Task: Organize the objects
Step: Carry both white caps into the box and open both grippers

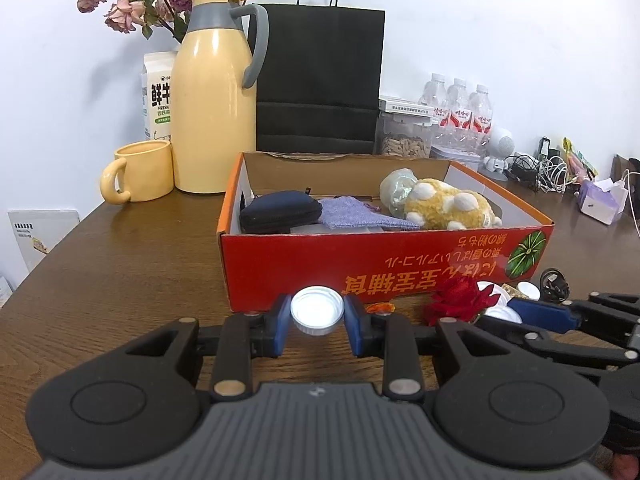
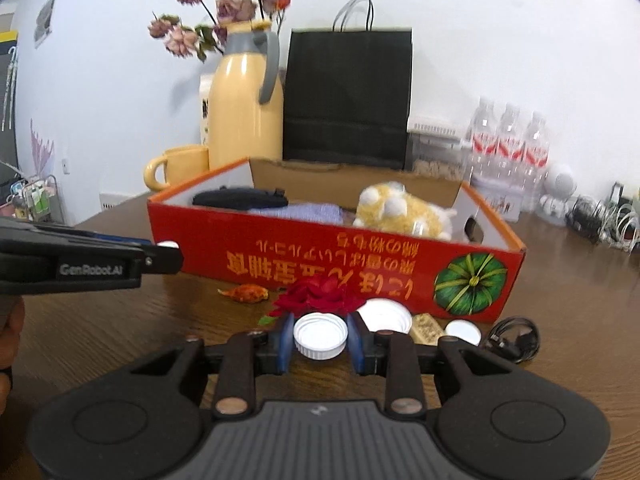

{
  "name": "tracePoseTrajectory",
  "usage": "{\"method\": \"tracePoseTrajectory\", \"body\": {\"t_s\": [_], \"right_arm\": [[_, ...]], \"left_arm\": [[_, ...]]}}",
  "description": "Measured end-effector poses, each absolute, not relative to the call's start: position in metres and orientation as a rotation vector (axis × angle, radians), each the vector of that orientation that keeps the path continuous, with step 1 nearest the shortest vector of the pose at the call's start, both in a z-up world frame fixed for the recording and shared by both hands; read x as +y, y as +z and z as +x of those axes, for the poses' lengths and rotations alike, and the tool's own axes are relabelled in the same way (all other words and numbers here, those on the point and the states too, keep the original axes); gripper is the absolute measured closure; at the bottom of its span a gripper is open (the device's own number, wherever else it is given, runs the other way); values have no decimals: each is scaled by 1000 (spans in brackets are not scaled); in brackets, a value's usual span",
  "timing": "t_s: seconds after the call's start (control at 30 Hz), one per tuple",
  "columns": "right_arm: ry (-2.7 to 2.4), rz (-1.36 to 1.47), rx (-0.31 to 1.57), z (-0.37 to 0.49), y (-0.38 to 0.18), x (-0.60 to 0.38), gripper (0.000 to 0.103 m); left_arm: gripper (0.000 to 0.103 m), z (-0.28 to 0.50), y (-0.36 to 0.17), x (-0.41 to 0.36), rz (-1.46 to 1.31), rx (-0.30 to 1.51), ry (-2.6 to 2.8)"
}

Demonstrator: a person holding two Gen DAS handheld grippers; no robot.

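Note:
A red cardboard box stands open on the wooden table. Inside are a dark case, a lavender pouch and a yellow plush toy. My left gripper is shut on a white bottle cap, held just in front of the box's near wall. My right gripper is shut on another white cap beside a red fabric flower. In the right wrist view the left gripper's fingers reach in from the left edge.
Loose items lie before the box: an orange scrap, two white lids, a gold block, a black cable. Behind stand a yellow jug, mug, black paper bag and water bottles.

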State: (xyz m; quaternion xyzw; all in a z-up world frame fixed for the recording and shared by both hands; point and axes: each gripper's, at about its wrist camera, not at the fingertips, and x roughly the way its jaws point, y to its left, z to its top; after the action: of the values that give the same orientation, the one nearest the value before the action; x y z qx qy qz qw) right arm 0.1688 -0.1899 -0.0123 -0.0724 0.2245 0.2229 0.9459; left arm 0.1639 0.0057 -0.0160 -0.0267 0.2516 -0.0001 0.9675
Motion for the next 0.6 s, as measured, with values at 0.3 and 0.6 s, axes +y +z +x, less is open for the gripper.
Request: {"method": "tracePoseTrajectory", "body": {"t_s": [0.3,0.6], "right_arm": [[479,-126,298,158,24,-196,76],[445,-79,247,212,55,-184,76]], "left_arm": [[74,164,20,-1,-33,432,-17],[74,210,55,-8,-54,338,-5]]}}
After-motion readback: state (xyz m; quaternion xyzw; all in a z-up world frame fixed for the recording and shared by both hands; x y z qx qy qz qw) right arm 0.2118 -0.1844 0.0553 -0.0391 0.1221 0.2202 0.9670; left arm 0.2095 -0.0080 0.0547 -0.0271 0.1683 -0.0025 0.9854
